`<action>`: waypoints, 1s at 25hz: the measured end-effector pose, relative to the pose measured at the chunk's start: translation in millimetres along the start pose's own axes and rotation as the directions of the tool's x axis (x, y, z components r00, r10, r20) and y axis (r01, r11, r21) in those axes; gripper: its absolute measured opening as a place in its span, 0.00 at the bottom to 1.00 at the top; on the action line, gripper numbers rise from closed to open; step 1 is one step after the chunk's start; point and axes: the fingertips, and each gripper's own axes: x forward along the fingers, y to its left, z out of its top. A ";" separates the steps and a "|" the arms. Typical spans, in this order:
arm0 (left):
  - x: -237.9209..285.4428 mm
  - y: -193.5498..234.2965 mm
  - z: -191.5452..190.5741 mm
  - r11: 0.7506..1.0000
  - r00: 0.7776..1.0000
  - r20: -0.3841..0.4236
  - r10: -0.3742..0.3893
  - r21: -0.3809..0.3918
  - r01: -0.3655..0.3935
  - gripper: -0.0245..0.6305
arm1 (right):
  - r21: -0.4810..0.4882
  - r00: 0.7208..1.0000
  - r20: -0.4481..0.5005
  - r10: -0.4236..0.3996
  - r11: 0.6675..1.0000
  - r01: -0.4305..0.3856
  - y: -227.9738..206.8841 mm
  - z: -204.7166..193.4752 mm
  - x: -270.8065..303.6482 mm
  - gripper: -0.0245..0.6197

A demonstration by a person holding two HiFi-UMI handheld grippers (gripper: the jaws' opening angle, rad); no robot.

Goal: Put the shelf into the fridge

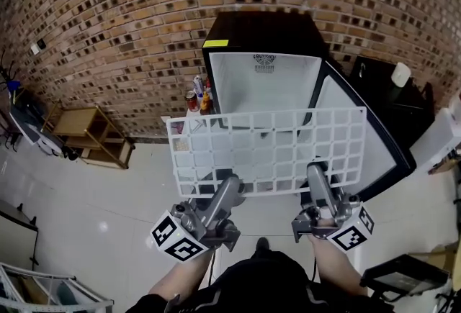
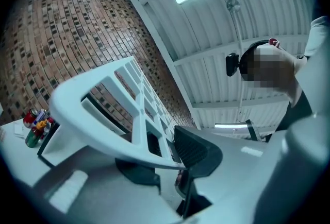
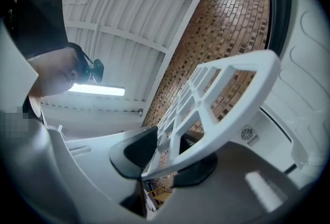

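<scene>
At far left a low wooden rack stood against the brick wall. Beside the fridge stood what looked like bottles (too small to identify). The left gripper had its jaws clamped on the near rim of the white grid shelf. The shelf hung in the air in front of the fridge's open compartment. The right gripper likewise pinched the near rim, with the open door at right.
</scene>
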 end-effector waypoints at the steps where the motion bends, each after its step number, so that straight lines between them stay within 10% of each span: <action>1: 5.0 6.2 -2.1 1.000 1.000 -0.004 0.004 0.007 -0.004 0.16 | 0.000 1.000 -0.003 -0.004 1.000 0.004 -8.1 -0.6 3.1 0.19; 25: 58.7 174.1 -62.1 0.988 0.982 -0.164 0.091 -0.110 -0.110 0.17 | 0.113 0.978 -0.101 -0.184 0.974 0.195 -169.5 -73.8 54.6 0.19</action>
